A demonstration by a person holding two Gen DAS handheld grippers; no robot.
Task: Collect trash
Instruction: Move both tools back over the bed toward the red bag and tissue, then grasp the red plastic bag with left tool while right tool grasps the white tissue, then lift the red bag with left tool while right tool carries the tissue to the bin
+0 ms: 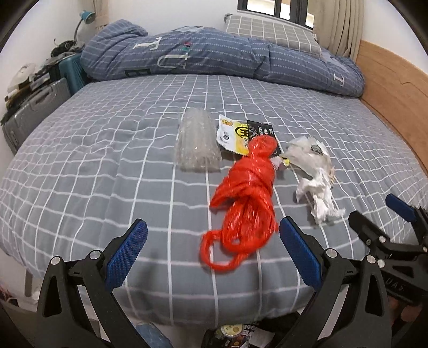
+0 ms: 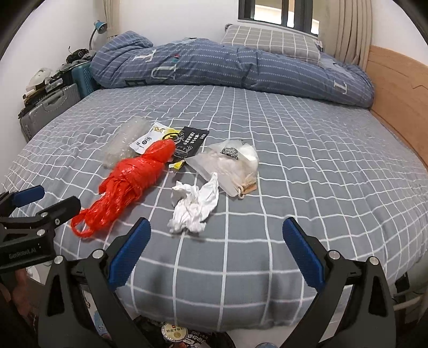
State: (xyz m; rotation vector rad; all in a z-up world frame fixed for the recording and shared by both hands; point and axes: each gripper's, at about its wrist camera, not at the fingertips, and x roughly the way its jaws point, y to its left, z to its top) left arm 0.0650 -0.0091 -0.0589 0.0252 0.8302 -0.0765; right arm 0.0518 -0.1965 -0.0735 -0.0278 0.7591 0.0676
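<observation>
Tools [image 1: 213,246] [image 2: 216,247] agape; floor clutter cropped.

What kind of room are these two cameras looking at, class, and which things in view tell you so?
Most likely a bedroom: a bed with a grey checked sheet, a rolled blue quilt and a checked pillow at its far side, plus a desk lamp.

Both wrist cams sit low at bed [image 1: 107,150] foot edge, facing fwd toward window [image 2: 278,13]; left cam left of right. Shared: trash pile, each other's gripper.
</observation>
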